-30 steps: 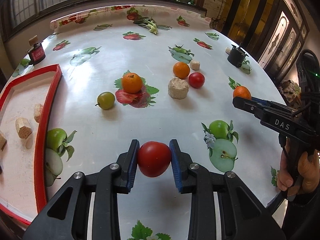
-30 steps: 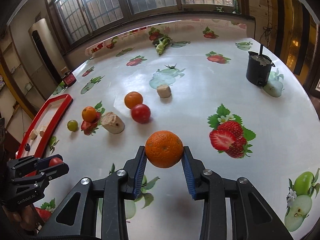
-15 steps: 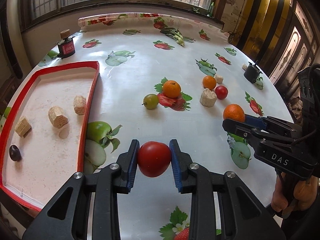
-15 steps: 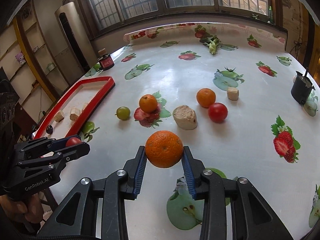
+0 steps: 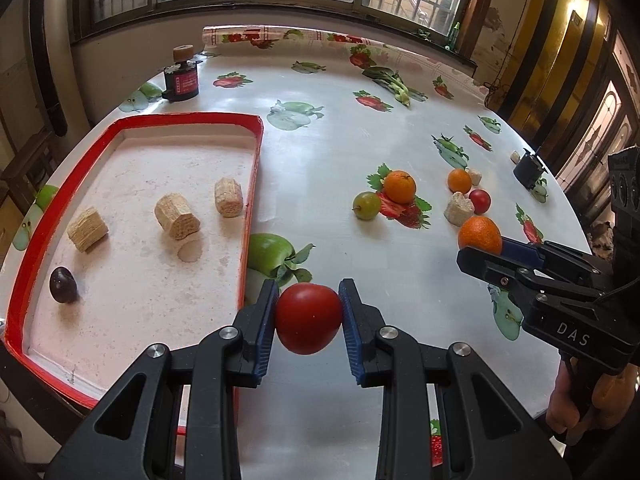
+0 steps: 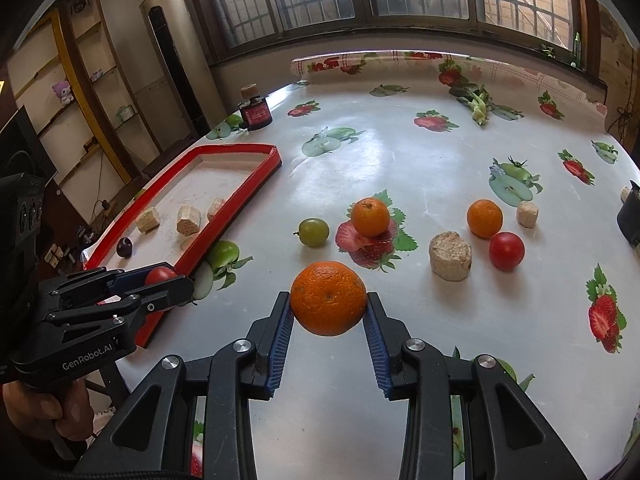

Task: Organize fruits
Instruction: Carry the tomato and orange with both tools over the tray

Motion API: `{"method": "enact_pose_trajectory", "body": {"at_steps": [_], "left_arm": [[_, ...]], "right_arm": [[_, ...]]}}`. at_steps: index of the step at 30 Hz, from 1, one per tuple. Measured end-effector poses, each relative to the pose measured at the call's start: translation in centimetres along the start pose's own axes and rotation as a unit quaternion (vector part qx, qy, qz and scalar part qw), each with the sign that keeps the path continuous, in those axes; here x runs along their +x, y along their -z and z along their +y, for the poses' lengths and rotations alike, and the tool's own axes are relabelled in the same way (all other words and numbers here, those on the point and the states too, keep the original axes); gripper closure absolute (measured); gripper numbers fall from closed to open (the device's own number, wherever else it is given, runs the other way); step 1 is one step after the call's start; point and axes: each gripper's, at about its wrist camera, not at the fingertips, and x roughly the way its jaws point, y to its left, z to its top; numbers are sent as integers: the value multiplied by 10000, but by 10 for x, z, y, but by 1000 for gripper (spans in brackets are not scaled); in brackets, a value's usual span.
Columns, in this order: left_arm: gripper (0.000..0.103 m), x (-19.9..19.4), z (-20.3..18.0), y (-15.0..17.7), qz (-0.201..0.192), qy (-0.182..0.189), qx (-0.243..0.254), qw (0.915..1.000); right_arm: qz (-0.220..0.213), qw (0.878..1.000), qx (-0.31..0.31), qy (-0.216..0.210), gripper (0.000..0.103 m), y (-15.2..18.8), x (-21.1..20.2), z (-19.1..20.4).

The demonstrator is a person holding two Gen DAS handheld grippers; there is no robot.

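Table: fruit-print cloth (windows behind).
Left gripper: clamped on tomato, beside red tray.
Right gripper: clamped on orange, right of tray.

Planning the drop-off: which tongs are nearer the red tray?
Left. The left tongs, gripping a tomato, are beside the red tray; the right tongs, holding an orange, are farther off.

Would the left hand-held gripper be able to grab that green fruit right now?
Probably not: the left hand-held gripper is already shut on a tomato, though nothing blocks the way to the green fruit.
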Motion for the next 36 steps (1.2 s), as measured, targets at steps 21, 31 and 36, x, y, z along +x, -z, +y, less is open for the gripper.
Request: {"method": "enact_pose_trajectory", "body": {"at_steps": [21,31,36], "left_arm": [[75,-12,80,-23,-185,-446,-568,9972],[75,-5,114,-50,-253,-690,-746,9945],[75,6,126,-65,-221,-809,-759,9936]], "right_arm": [[165,9979,-357,-509,67,-45,51,62],[193,9961,-509,-696,67,-78,81,89],[255,9948,-559,-809,67,-94,99,101]]}}
